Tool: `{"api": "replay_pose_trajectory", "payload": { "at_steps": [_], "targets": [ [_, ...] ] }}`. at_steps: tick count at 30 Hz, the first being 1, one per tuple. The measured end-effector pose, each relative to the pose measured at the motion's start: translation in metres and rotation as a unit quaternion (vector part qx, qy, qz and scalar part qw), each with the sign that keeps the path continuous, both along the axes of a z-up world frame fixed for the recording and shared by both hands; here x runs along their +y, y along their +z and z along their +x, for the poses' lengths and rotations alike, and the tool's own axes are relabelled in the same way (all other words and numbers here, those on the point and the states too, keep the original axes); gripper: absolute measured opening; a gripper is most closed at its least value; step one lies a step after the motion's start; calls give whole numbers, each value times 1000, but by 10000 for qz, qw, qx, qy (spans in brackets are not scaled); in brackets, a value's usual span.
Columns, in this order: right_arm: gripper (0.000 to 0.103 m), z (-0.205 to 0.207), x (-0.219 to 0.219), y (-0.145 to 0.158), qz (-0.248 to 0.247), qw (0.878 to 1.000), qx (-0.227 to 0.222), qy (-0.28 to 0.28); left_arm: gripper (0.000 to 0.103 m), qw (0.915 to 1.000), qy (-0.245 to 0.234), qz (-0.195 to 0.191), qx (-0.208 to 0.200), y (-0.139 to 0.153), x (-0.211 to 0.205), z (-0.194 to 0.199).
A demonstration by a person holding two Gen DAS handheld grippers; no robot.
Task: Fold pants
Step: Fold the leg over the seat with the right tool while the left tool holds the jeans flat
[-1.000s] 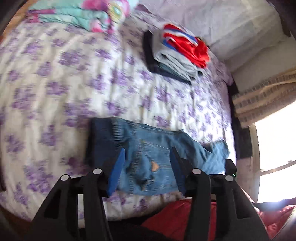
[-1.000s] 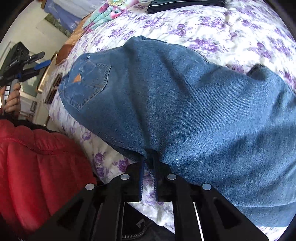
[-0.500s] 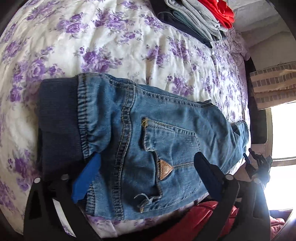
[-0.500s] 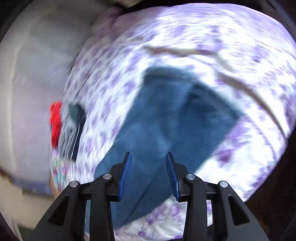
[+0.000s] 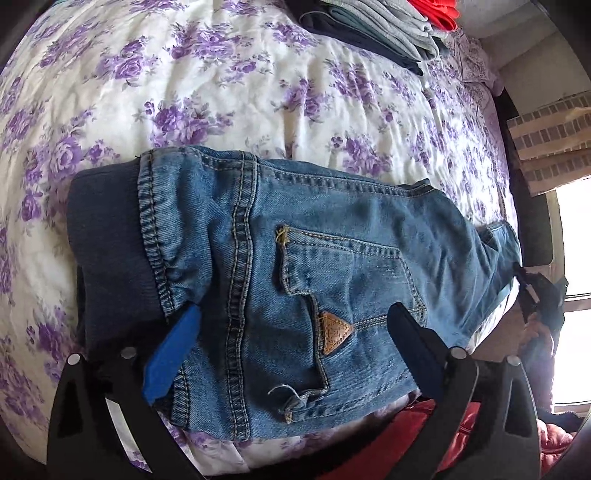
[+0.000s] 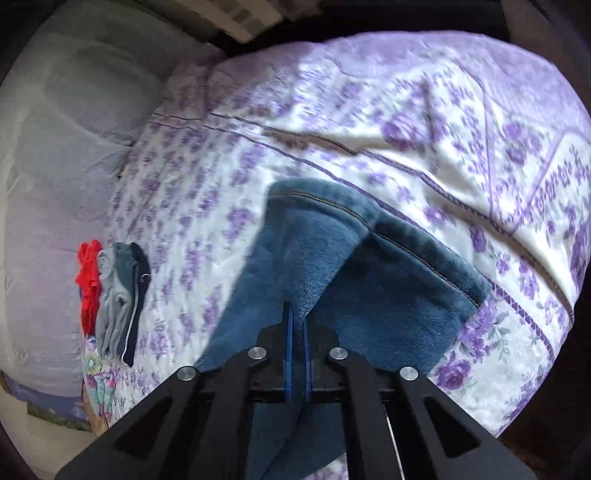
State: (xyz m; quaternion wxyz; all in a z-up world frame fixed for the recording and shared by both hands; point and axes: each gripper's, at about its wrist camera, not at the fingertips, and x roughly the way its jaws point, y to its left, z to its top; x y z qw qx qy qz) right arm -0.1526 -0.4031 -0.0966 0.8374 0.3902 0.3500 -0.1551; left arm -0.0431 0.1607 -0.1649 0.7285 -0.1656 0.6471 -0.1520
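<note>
Blue jeans lie sideways on the flowered bedspread, dark waistband at the left, back pocket with a brown patch facing up. My left gripper hangs open and wide just above the seat, the pocket between its fingers, nothing held. In the right wrist view the leg end of the jeans is bunched into a raised fold that runs into my right gripper, which is shut on the denim. That gripper and the hand holding it show at the far right of the left wrist view.
A stack of folded clothes, red on top, sits farther back on the bed. A grey pillow lies at the head. A red jacket is at the near bed edge; a bright window is at the right.
My left gripper sank toward the jeans and opened wide. My right gripper let go of the fold, swung round to the leg end and closed on the denim there.
</note>
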Motion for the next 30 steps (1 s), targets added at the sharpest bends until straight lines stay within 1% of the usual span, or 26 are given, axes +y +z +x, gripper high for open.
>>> {"api": "replay_pose_trajectory", "payload": {
  "at_steps": [1, 2, 3, 4, 6, 7, 8, 9, 11, 13, 14, 15, 17, 18, 19, 20, 21, 22, 23, 24, 25, 26, 27, 28, 29, 30],
  "targets": [
    [5, -8, 6, 16, -225, 9997, -88, 62, 98, 9999, 65, -92, -6, 1, 4, -1],
    [5, -19, 5, 23, -332, 9994, -114, 8, 98, 9998, 127, -177, -9, 2, 9, -2],
    [5, -30, 0, 20, -338, 9993, -1, -145, 98, 9993, 225, -303, -4, 2, 13, -2],
    [5, -39, -10, 7, -213, 9991, 231, -285, 98, 9989, 283, -378, 4, 1, 16, -3],
    [5, -54, -27, -34, 302, 9958, 698, -512, 98, 9983, 351, -473, 33, 0, 20, -2],
    [8, -59, -30, -52, 556, 9932, 844, -579, 98, 9982, 351, -473, 55, -1, 20, -1],
    [11, -66, -30, -58, 644, 9927, 780, -659, 98, 9984, 333, -452, 72, -1, 20, -1],
    [17, -71, -28, -54, 645, 9931, 665, -725, 98, 9986, 300, -422, 88, -1, 19, -1],
    [19, -79, -26, -37, 381, 9931, 552, -966, 98, 9991, 225, -357, 107, 1, 16, 0],
    [19, -84, -28, -13, -210, 9890, 616, -1325, 98, 9992, 218, -325, 116, 1, 15, 1],
    [19, -79, -25, 1, -478, 9899, 508, -1230, 98, 9993, 217, -296, 116, 2, 13, 1],
    [19, -67, -17, 11, -691, 9925, 448, -899, 98, 9994, 227, -255, 98, 5, 11, 2],
    [19, -34, 14, 21, -961, 9944, 440, 35, 98, 9997, 186, -91, -111, 18, 6, 0],
    [21, -13, 39, 21, -966, 9926, 421, 609, 98, 9996, 139, -23, -254, 24, 4, 0],
    [25, 2, 61, 16, -875, 9898, 396, 1049, 98, 9989, 60, 46, -454, 33, 0, 0],
    [28, 19, 85, 10, -757, 9852, 397, 1482, 98, 9981, -24, 73, -608, 39, -4, 0],
    [31, 35, 114, 1, -686, 9777, 431, 1936, 98, 9972, -129, 107, -735, 44, -9, 0],
    [31, 48, 137, -7, -704, 9704, 476, 2261, 98, 9967, -170, 178, -775, 45, -12, 1],
    [31, 62, 160, -16, -797, 9607, 582, 2595, 98, 9961, -190, 344, -794, 43, -15, 1],
    [34, 72, 179, -27, -934, 9494, 793, 2892, 98, 9949, -191, 667, -736, 35, -16, 1],
    [37, 82, 194, -42, -1091, 9369, 1125, 3124, 98, 9935, -195, 922, -646, 25, -15, 2],
    [37, 88, 198, -58, -1252, 9298, 1340, 3191, 98, 9923, -198, 1086, -562, 14, -12, 1],
    [29, 91, 198, -69, -1346, 9266, 1382, 3229, 98, 9906, -133, 1246, -551, 4, -6, -2],
    [23, 90, 196, -70, -1397, 9272, 1343, 3206, 98, 9905, -120, 1210, -636, 6, -5, -5],
    [22, 92, 197, -64, -1373, 9283, 1399, 3160, 98, 9897, -111, 1249, -696, 10, -6, -8],
    [26, 93, 199, -53, -1295, 9307, 1307, 3161, 98, 9878, -74, 1360, -749, 18, -6, -12]
  ]
}}
